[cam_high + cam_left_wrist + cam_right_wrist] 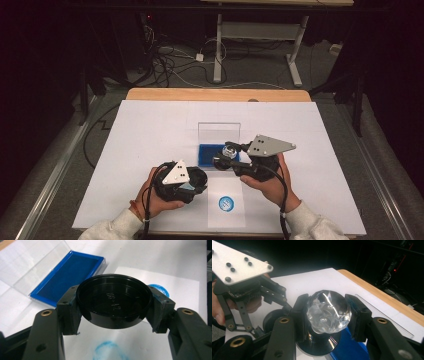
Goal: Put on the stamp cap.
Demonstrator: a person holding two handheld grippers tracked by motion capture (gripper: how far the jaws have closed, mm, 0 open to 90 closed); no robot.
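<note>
My left gripper (116, 308) is shut on a round black cap (112, 297), one pad on each side of its rim. In the high view the left gripper (199, 181) sits low and left of centre. My right gripper (328, 312) is shut on the faceted clear knob (329, 310) of a stamp, whose black round base (319, 346) hangs below the jaws. From above, the right gripper (227, 153) holds the stamp over the blue ink pad (210, 156). A round blue print (226, 202) marks the small sheet near the front edge.
The ink pad's clear lid (219, 131) stands open behind the pad. White paper (150, 130) covers the table, with a wooden edge (215, 94) at the back. A second blue print (107, 350) shows under the left jaws. A desk frame (260, 30) and cables lie beyond.
</note>
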